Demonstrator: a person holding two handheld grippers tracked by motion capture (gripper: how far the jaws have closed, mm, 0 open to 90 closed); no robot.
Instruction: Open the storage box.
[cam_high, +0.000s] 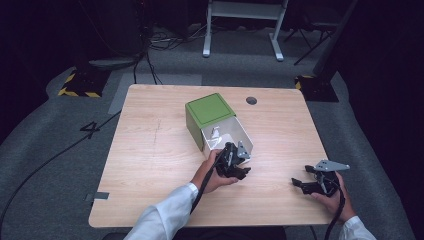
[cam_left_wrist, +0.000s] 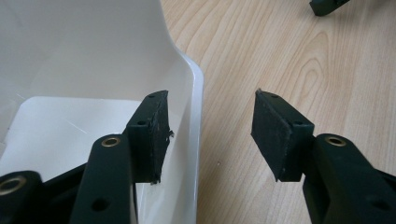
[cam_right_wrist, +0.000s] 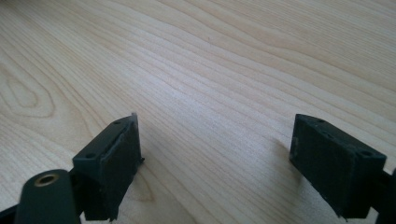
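Nearest the lens in the left gripper view, the left gripper (cam_left_wrist: 210, 135) holds its jaws spread, straddling the front wall of the white drawer (cam_left_wrist: 196, 107): one jaw sits inside the drawer, the other outside over the wooden table (cam_left_wrist: 299, 56). Nothing is pinched yet; the wall stands in the gap, close to the inner jaw.

In the high view the left gripper (cam_high: 235, 162) is at the pulled-out end of the white drawer (cam_high: 235, 132), which projects from a green box (cam_high: 210, 111) near the middle of the table (cam_high: 150, 150). A small pale item lies inside the drawer, too small to identify.

The right gripper (cam_right_wrist: 215, 158) also has its jaws spread, empty, over bare wood; in the high view this right gripper (cam_high: 312, 182) sits well apart from the box, near the table's right front edge.

The likely risk is that the box is free-standing and unbraced. If the left gripper closes on the thin, smooth wall and pushes or pulls, the whole box could slide or turn instead of the drawer moving. A shallow bite on that rounded rim could also slip off.
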